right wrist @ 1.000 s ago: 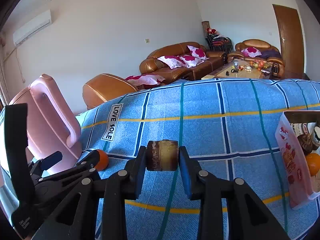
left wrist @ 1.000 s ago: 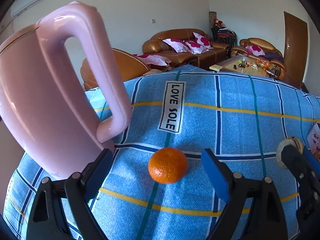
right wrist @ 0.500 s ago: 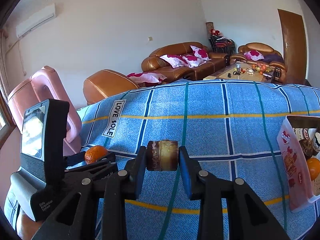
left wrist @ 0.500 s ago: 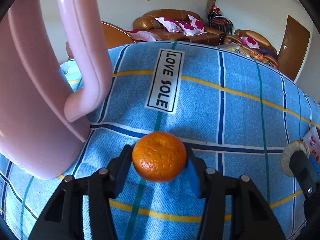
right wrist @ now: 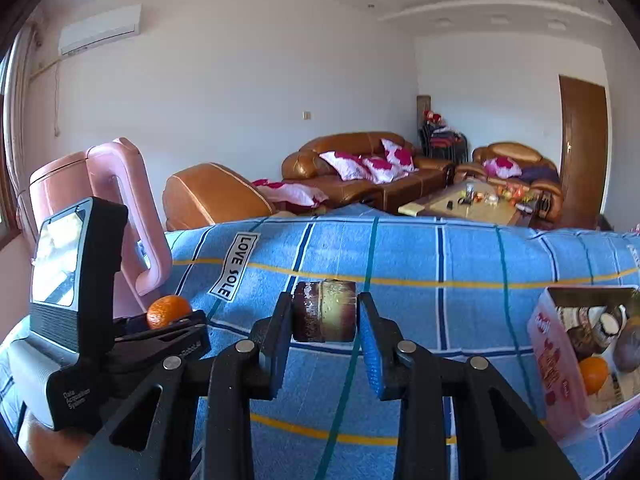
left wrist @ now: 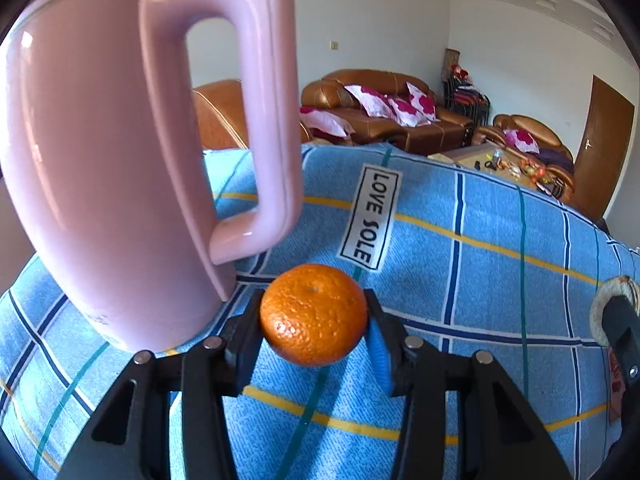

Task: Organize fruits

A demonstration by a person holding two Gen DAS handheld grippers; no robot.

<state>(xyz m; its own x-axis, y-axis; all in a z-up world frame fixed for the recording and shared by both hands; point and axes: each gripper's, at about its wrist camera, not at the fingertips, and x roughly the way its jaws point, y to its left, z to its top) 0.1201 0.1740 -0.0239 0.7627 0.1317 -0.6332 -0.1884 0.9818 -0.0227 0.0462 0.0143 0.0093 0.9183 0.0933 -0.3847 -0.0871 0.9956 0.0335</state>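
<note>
- Now the left gripper (left wrist: 314,320) is clamping a mandarin (left wrist: 313,314) between its two fingers, both pads pressing on the fruit's sides.
- The mandarin is sitting at the centre of the left wrist view, raised off the blue checked cloth (left wrist: 480,280); in the right wrist view it is showing at 9 o'clock (right wrist: 168,317).
- A pink jug (left wrist: 112,168) is standing on the cloth at 10 o'clock of the mandarin, its handle pointing toward the fruit but not touching it.
- The right gripper (right wrist: 325,316) is squeezing a short brown and green cylinder (right wrist: 325,312), end faces against the fingers.
- A plastic box (right wrist: 556,364) is lying on the cloth at 3 o'clock in the right wrist view, holding an orange fruit (right wrist: 594,374) and some dark round items.
- A "LOVE SOLE" label (left wrist: 370,218) is running across the cloth at 12 o'clock of the mandarin.
</note>
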